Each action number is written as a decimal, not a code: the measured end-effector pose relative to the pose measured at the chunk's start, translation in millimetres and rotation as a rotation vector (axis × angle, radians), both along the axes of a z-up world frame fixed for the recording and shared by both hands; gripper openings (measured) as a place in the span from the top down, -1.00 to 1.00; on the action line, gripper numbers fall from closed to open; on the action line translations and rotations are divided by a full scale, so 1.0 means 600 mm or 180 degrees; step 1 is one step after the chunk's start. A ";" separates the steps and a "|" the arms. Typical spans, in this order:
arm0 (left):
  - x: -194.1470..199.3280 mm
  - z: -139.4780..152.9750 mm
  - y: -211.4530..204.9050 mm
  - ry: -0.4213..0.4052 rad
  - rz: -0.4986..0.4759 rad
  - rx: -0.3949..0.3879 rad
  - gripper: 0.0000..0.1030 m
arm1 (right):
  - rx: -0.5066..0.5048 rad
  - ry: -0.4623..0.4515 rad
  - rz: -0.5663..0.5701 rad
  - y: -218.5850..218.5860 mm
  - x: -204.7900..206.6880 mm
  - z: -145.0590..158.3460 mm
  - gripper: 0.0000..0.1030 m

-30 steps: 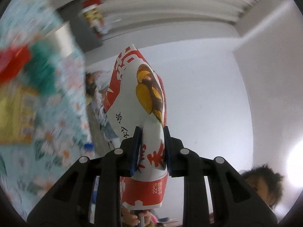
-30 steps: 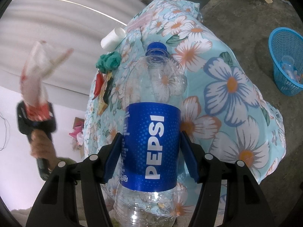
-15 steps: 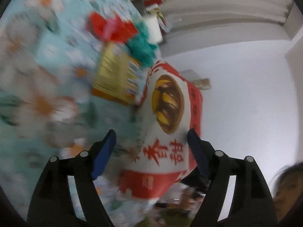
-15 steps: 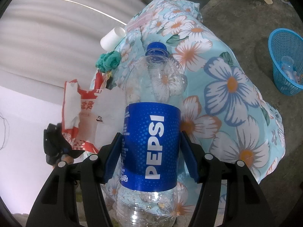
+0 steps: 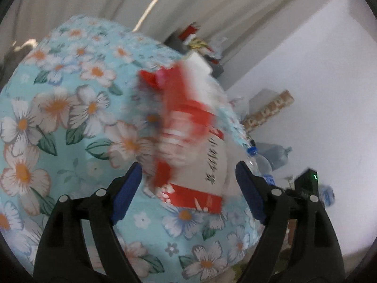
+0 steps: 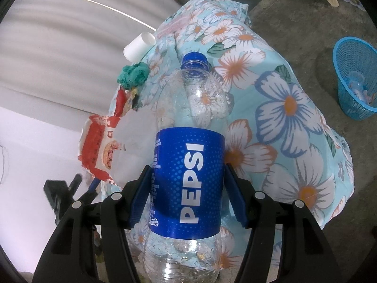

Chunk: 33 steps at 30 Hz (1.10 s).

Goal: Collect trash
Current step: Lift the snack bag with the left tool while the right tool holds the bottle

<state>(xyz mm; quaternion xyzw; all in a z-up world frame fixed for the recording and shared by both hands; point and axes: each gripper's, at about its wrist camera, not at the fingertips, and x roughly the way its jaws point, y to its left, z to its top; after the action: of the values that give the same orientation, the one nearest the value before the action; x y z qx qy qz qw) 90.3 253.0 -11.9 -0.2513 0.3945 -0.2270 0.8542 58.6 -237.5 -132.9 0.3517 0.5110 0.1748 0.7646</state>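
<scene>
Risk sits mostly with the snack wrapper (image 5: 188,141): the left gripper (image 5: 188,184) has just been opening its jaws, which now stand wide with the red-and-white wrapper loose between them, neither pad pressing on it. Blur on the wrapper suggests it is dropping free, so it could slide off the cloth edge beside the Pepsi bottle (image 6: 188,169) and land on the floor instead of anywhere useful. Second hazard, as a judgement: the right gripper (image 6: 188,195) holds the bottle at its blue label, jaws about half spread and closed against both sides; the bottle is clear, empty-looking, wet inside and smooth, so a tilt or knock could let it slip. The wrapper lies just left of the bottle in the right wrist view, and the bottle could foul on it when it moves. Beyond the bottle, a green crumpled cloth (image 6: 133,75) and a white cup (image 6: 139,47) lie on the counter, which is draped in a pale blue floral cloth (image 6: 294,108). Right of the bottle, well apart on the grey concrete floor (image 6: 306,23), stands 1 blue basket (image 6: 353,80) already holding some clear plastic. White walls and ribbed sheeting behind.
</scene>
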 end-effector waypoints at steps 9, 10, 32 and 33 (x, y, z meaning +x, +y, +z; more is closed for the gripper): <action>0.044 -0.027 -0.055 0.0105 0.0148 0.0838 -0.59 | -0.0076 0.0002 -0.0015 0.008 -0.002 0.002 -0.16; 0.053 -0.034 -0.055 0.0135 0.0196 0.0890 -0.58 | -0.0082 0.0004 -0.0018 0.009 -0.002 0.003 -0.16; 0.049 0.025 -0.070 -0.0414 0.0578 0.1832 0.93 | 0.0004 -0.0092 -0.0093 -0.001 -0.020 0.013 -0.10; 0.045 0.037 -0.063 -0.0459 0.0632 0.1814 0.93 | 0.0013 -0.0103 -0.0100 -0.001 -0.020 0.015 -0.10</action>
<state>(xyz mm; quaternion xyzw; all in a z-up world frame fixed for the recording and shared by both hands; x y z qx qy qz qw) 117.5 215.3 10.1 -0.0223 0.3542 -0.0399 0.9341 46.5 -238.1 -124.0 0.3584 0.4926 0.1695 0.7747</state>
